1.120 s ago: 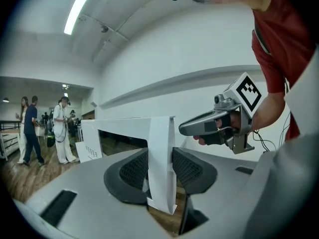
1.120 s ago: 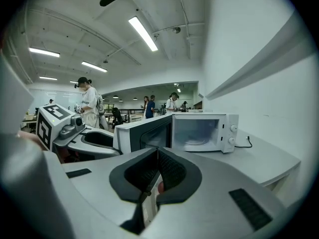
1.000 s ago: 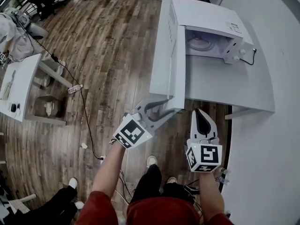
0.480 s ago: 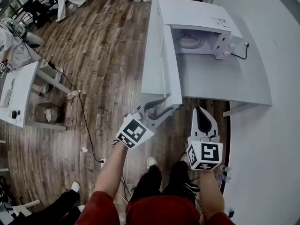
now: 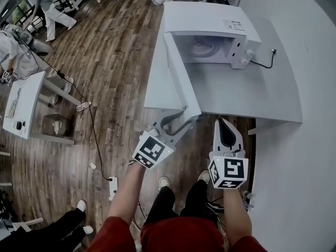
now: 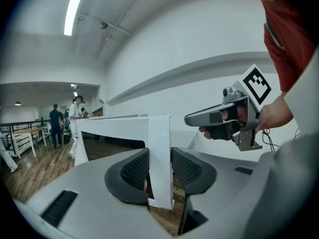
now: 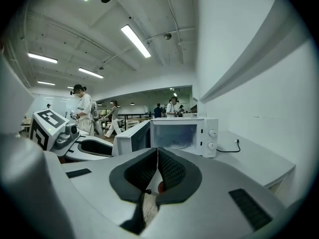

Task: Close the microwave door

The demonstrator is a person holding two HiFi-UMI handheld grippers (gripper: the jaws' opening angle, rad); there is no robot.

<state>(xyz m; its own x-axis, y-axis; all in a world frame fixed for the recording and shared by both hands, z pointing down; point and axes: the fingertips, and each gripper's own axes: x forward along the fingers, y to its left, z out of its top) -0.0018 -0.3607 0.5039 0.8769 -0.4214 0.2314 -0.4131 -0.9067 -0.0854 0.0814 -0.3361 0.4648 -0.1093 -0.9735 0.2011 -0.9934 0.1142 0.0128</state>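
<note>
My left gripper (image 5: 176,118) (image 6: 159,169) closing on the near edge of the open microwave door (image 5: 169,83) (image 6: 159,136), touching both its faces, door swung out left of the microwave (image 5: 210,28) (image 7: 192,133), my right gripper (image 5: 224,124) (image 7: 157,157) clenched, empty, just right.

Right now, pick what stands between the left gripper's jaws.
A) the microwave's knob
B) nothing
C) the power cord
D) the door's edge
D: the left gripper view shows the open door's free edge standing upright between the two pads of the left gripper, whose jaws are closing on it.
</note>
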